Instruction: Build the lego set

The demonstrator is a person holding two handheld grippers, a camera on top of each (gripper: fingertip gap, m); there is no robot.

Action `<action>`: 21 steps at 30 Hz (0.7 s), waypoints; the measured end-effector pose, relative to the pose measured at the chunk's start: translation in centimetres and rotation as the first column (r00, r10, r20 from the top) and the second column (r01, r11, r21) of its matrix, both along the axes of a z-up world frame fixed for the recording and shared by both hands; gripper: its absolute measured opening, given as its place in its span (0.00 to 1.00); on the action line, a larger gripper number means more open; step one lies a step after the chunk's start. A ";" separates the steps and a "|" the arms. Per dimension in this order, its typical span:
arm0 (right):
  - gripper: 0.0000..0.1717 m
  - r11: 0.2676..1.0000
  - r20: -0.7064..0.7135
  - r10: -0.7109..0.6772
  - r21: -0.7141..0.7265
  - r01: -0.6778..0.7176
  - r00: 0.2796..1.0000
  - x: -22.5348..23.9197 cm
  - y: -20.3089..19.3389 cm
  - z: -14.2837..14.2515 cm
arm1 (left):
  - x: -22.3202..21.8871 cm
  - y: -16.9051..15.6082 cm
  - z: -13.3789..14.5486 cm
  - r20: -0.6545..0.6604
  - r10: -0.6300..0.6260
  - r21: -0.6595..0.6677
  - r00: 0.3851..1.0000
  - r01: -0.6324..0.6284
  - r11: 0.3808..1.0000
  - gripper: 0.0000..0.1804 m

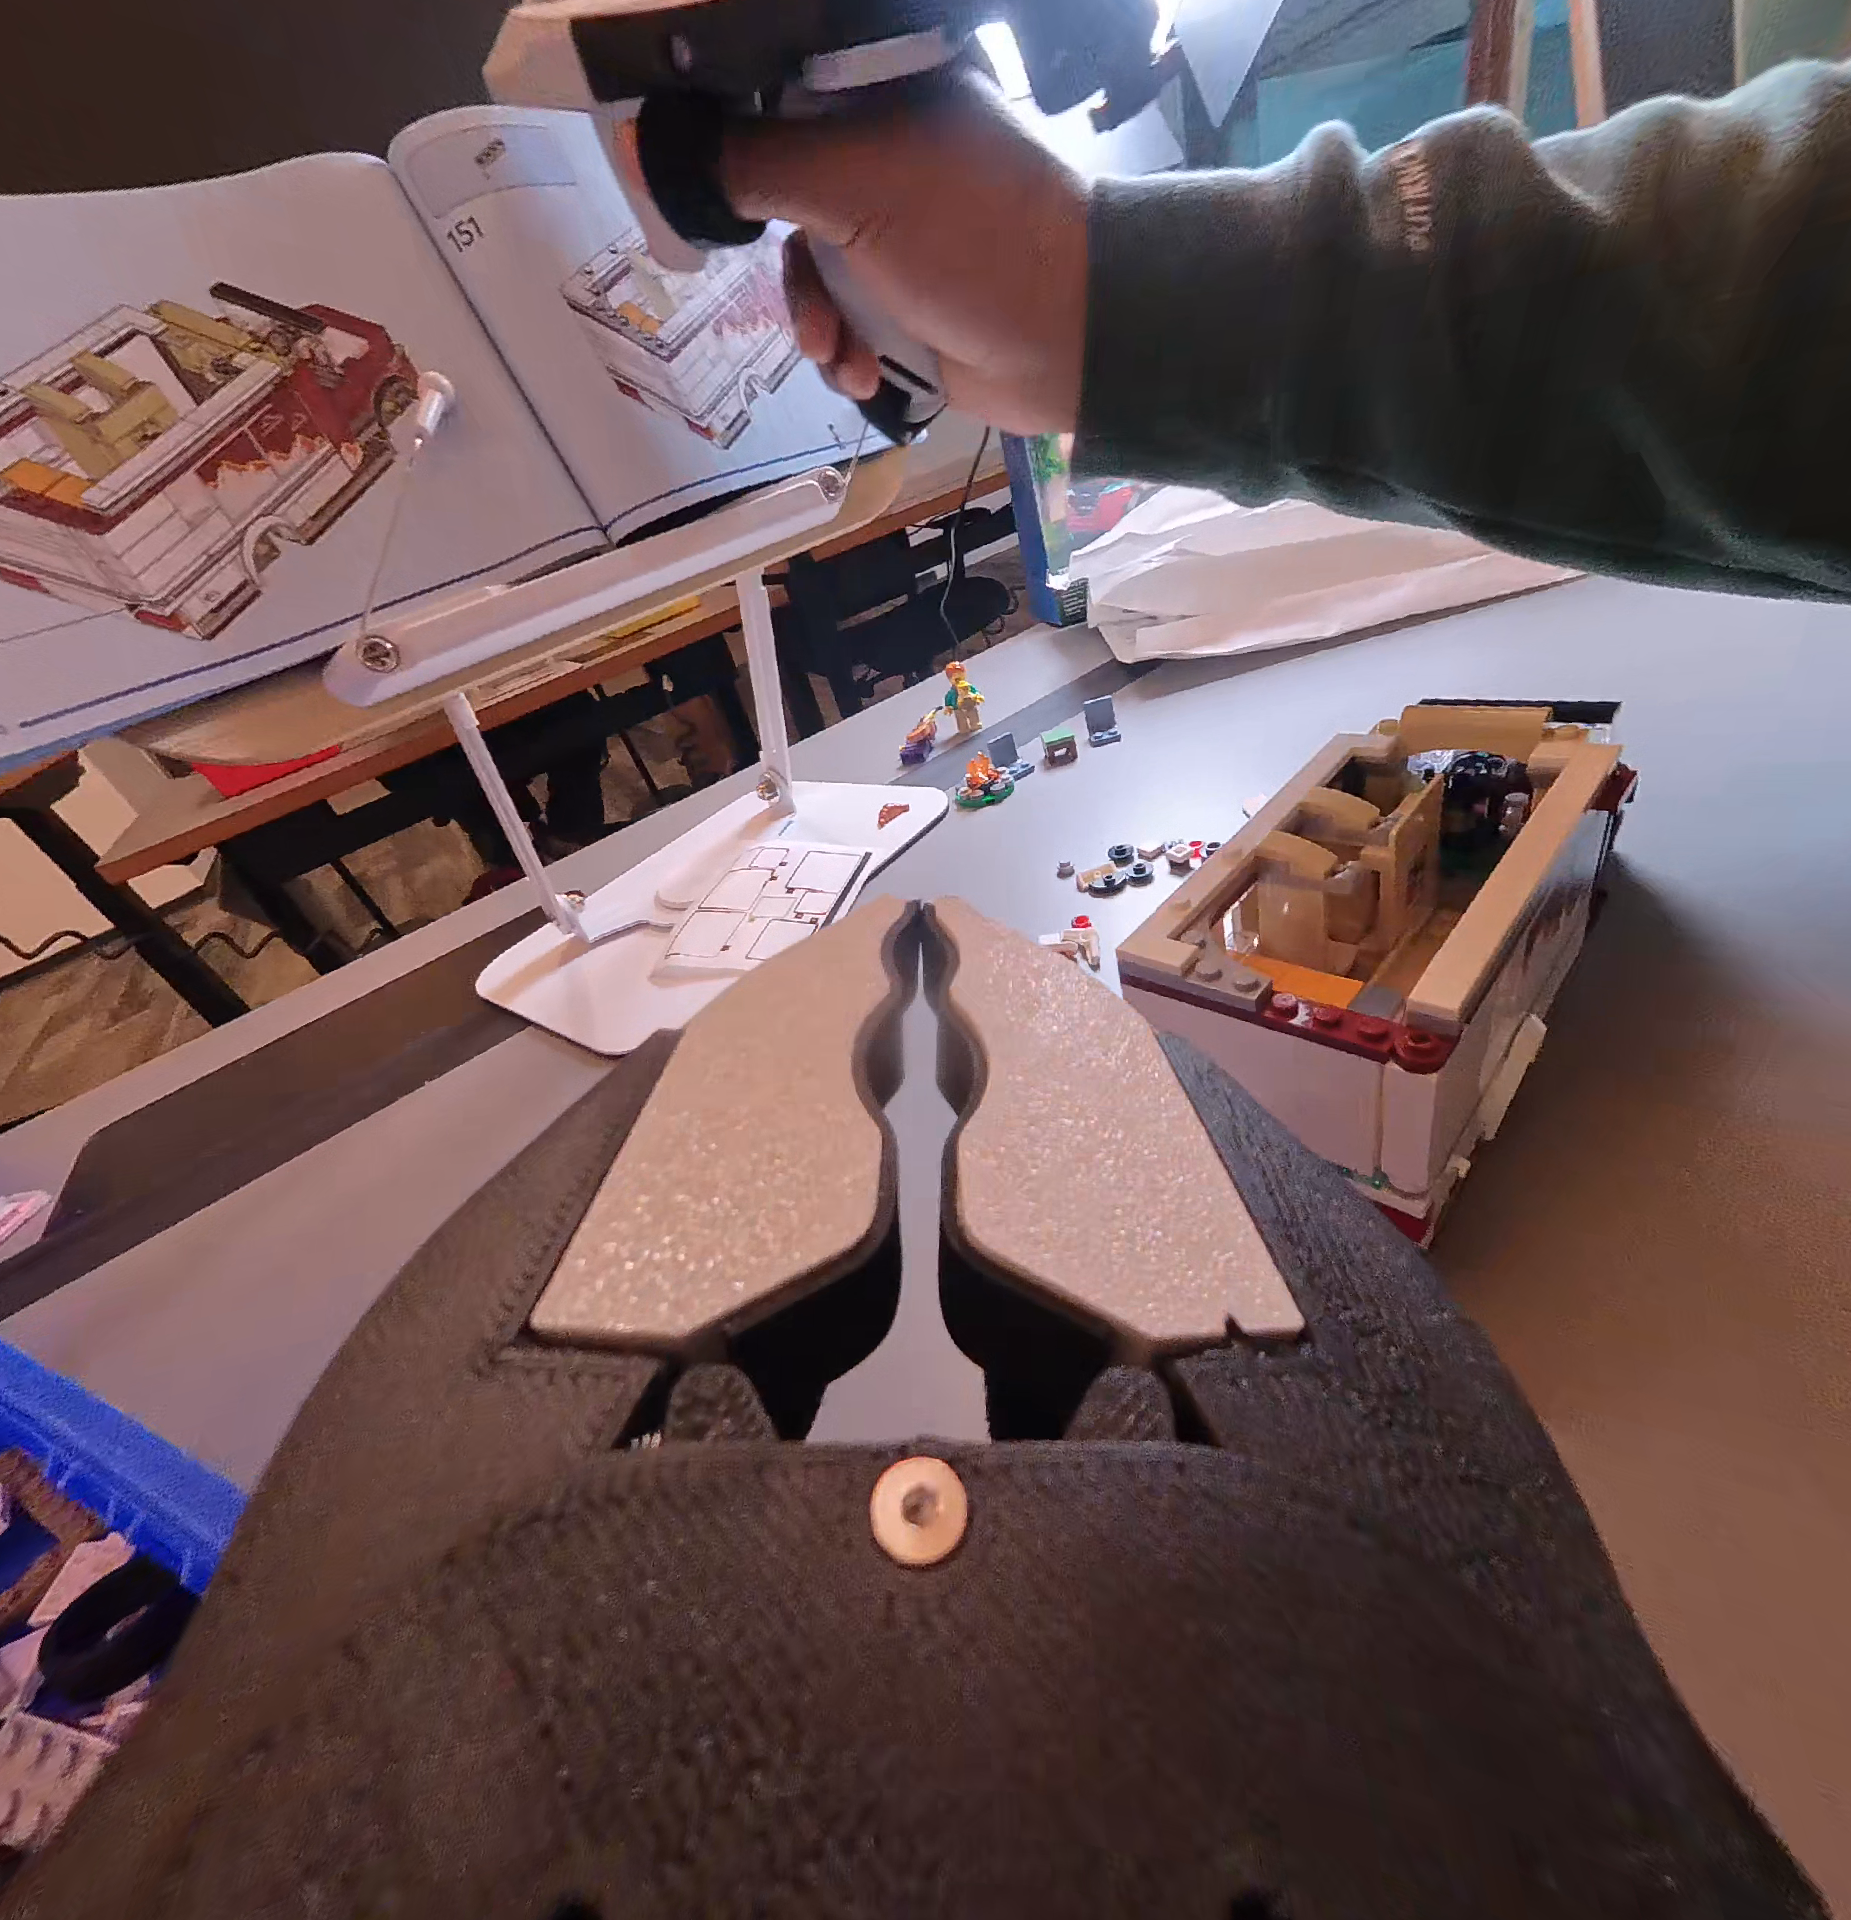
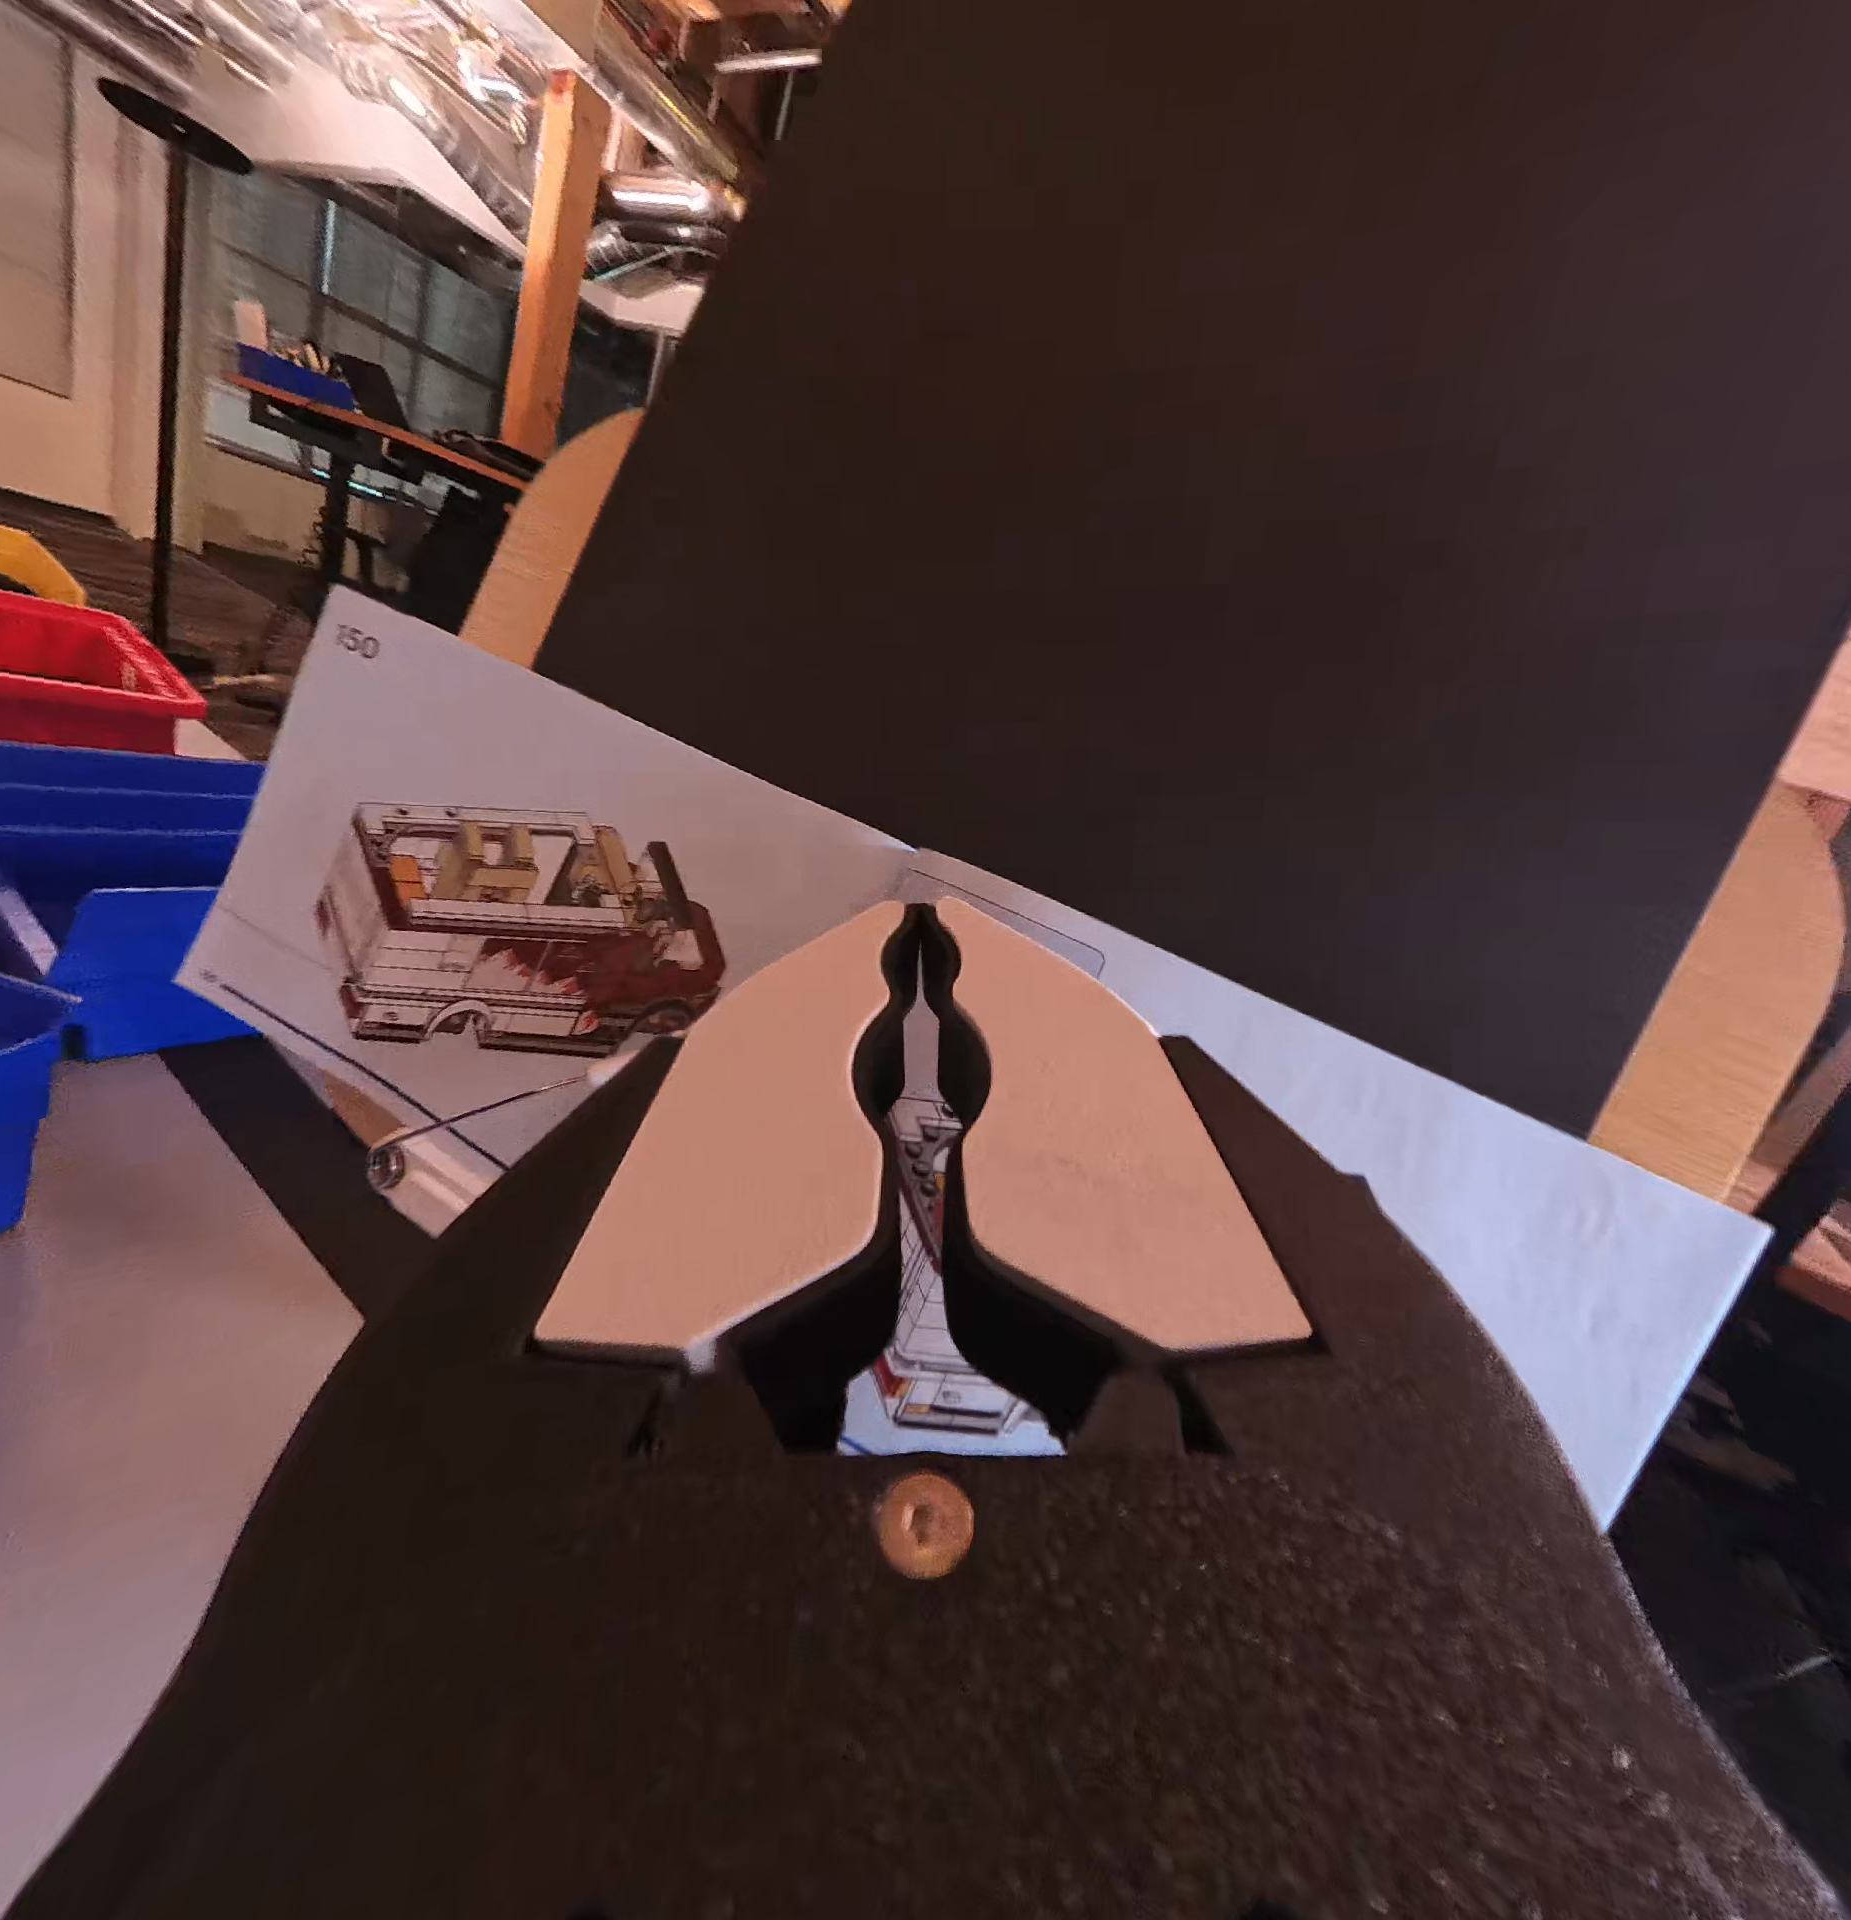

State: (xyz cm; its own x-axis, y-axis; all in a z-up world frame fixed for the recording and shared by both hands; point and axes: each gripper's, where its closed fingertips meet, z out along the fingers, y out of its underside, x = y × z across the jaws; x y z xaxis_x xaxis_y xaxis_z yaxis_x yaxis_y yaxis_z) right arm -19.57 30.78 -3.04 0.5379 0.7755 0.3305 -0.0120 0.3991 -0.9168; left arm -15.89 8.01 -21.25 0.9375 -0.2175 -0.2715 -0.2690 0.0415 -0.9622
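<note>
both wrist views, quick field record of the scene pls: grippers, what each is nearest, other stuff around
left gripper: fingertips together, nothing between them, above the grey table
nearest left: white book stand base, brick camper model
right gripper: fingertips together at the open instruction booklet; whether they pinch a page cannot be told
loose pieces: small bricks, minifigure
bins: blue bins, red bin
</note>
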 end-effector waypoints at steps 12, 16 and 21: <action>0.00 0.999 0.027 -0.010 -0.053 0.011 1.000 -0.1 1.7 -1.2 | 0.5 -0.1 -0.4 0.015 -0.031 -0.023 0.999 0.032 0.999 0.00; 0.02 0.999 0.029 0.012 -0.050 -0.011 0.999 0.7 0.9 -1.2 | 0.5 -0.1 -0.3 0.019 -0.035 -0.021 0.999 0.035 0.999 0.00; 0.04 0.992 0.012 0.116 -0.044 -0.116 0.993 5.7 -4.1 -1.4 | 1.4 -1.5 1.9 0.055 -0.103 0.027 0.993 0.102 0.994 0.00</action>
State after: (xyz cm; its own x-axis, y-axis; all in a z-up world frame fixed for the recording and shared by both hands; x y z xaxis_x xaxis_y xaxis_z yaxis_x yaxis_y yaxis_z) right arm -13.86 26.66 -4.43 0.4389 0.8461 0.3026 -0.0421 0.3557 -0.9336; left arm -14.46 6.48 -19.36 0.9246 -0.3073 -0.2250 -0.2075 0.0891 -0.9742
